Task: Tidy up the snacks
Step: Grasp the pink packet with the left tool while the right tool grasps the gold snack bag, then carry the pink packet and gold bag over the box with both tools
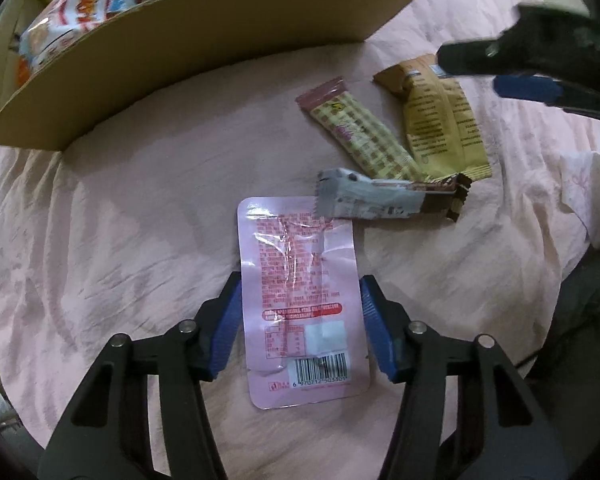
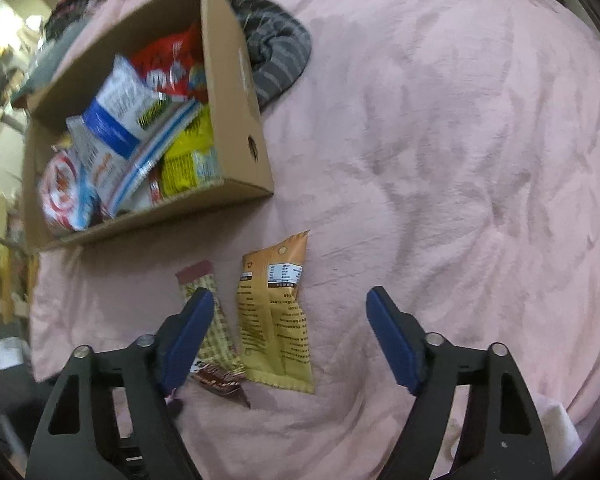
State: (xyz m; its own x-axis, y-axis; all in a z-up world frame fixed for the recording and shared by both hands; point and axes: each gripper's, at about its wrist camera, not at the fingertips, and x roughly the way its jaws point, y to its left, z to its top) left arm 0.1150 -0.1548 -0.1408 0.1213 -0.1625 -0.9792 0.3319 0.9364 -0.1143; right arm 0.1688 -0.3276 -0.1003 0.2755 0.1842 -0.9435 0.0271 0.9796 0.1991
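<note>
Left wrist view: the left gripper straddles a pink flat packet lying printed side up at lower centre of the frame, its blue pads spread wide to either side of the packet and not pressing it; the stance suggests a pick lined up across the packet's narrow width; just above and right lie three more snacks on the pink bedsheet, a grey-and-brown wrapper touching the packet's top corner, a checked bar and a tan pouch overlapping at their lower ends; the cardboard box curves across the upper left, already holding bagged snacks, likely the sorting destination; the right gripper, blurred, enters at upper right above the tan pouch.

Right wrist view: the right gripper hangs above the sheet with its fingers spread wide and nothing between them; the tan pouch sits at centre between the fingers but lower, untouched; the checked bar lies partly behind the left pad; the box fills the upper left, packed with mixed bags; a striped grey cloth rests beside it.
</note>
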